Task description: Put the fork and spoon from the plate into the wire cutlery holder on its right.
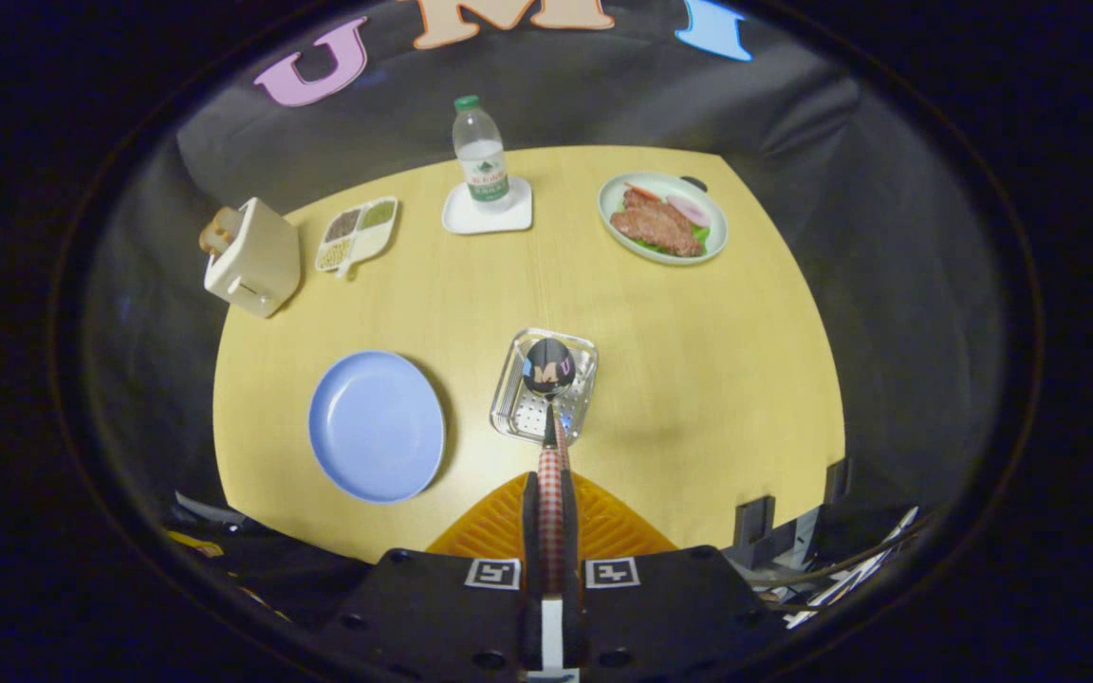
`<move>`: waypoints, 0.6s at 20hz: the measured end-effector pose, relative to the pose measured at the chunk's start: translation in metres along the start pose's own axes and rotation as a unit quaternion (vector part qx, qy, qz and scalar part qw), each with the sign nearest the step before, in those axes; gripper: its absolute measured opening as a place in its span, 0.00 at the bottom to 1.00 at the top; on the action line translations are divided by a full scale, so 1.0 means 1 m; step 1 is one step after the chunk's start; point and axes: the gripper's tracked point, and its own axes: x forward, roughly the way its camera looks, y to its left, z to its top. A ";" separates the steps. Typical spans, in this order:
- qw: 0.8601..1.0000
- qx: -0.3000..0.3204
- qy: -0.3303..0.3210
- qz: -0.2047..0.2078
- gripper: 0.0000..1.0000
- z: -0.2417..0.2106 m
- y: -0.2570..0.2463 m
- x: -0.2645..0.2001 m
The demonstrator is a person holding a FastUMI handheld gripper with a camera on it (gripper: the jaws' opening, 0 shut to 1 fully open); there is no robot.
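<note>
My gripper (551,489) is shut on the red-and-white checked handle of a spoon (548,366). The spoon points straight ahead. Its shiny bowl hangs over the wire cutlery holder (512,403), a small metal basket with a perforated base just beyond the fingers. Whether the spoon touches the basket I cannot tell. A second strip of checked handle shows beside the spoon's neck at the holder's near edge. The round blue plate (376,425) lies to the left of the holder with nothing on it.
On the yellow table (698,379), at the far side, stand a water bottle (480,152) on a white coaster, a plate of meat and greens (664,218), a divided dish of grains (357,233) and a cream toaster (250,256).
</note>
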 end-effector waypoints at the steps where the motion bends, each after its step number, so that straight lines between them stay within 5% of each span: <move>1: 1.000 -0.003 0.017 0.000 0.11 -0.001 0.000 0.007; 12: 0.992 -0.003 0.127 -0.006 0.14 0.011 0.005 0.058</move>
